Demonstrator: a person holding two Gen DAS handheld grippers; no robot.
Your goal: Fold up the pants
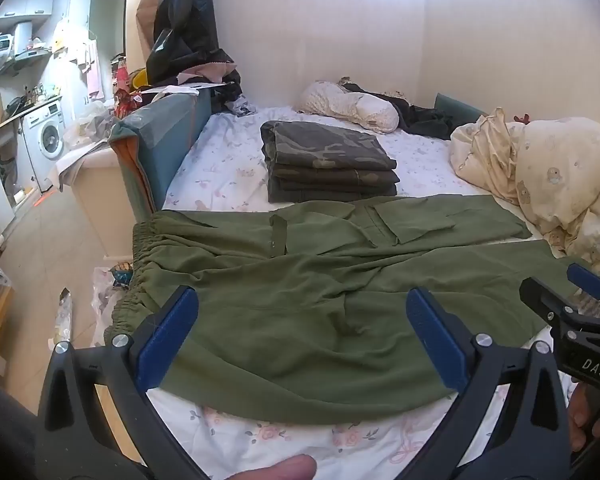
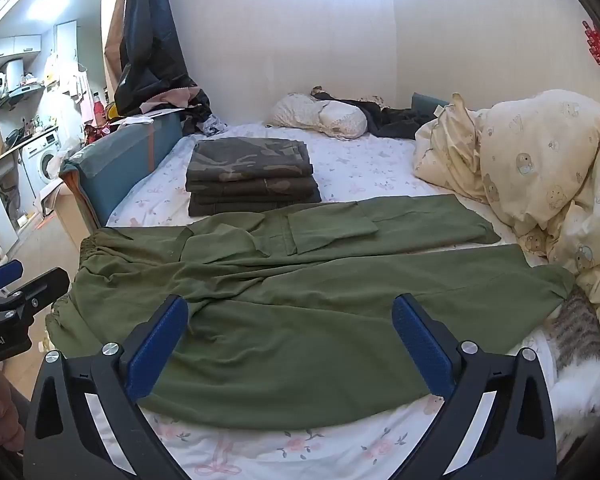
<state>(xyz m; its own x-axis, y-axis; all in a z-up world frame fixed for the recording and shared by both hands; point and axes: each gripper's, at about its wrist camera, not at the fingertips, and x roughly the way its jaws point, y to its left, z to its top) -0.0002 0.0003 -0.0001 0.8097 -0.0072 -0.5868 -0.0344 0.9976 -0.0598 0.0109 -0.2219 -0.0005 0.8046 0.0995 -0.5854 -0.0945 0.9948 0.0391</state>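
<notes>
Above the green pants point(image 1: 300, 312) — both grippers point(image 1: 302, 312) point(image 2: 290, 316) spread wide, holding nothing.

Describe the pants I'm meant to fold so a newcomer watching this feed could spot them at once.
Start at the bed's floral sheet. Spread flat across its near edge lie the olive green pants, elastic waistband at left, legs running right toward the cream duvet. Unlike the camouflage stack behind them, they are plain-coloured and unfolded.
</notes>
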